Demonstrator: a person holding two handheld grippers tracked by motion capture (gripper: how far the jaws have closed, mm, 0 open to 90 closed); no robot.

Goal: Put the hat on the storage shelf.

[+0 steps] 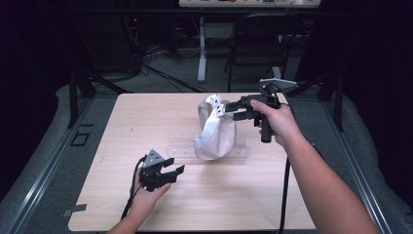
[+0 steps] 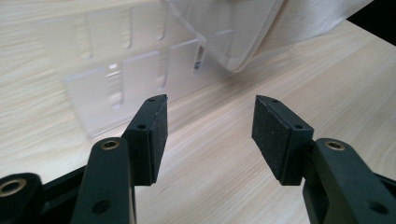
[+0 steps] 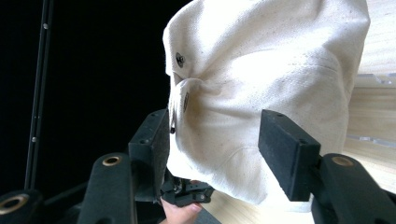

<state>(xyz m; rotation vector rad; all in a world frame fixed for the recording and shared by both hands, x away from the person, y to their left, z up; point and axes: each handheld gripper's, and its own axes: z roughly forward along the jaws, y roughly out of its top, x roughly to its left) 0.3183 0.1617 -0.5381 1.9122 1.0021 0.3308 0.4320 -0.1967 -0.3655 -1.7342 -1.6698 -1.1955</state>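
Right gripper [image 1: 233, 108], held up over the far half of the wooden table [image 1: 146, 122], has its jaws spread around the upper edge of a white cloth cap [image 1: 215, 129]. In the right gripper view [image 3: 212, 154] the cap [image 3: 266, 79] fills the gap between the two pads; the left pad lies against the fabric near a small dark eyelet, the right pad stands off from it. Not clamped.

Cap stands bunched and upright on a clear plastic rack [image 1: 182, 146] at mid-table.

Left gripper [image 1: 173, 170] sits low near the table's front, well apart from the cap, jaws released, nothing between them [image 2: 208, 135]. Ahead of it lie the clear slotted rack [image 2: 140, 79] and the cap's lower edge [image 2: 261, 32].
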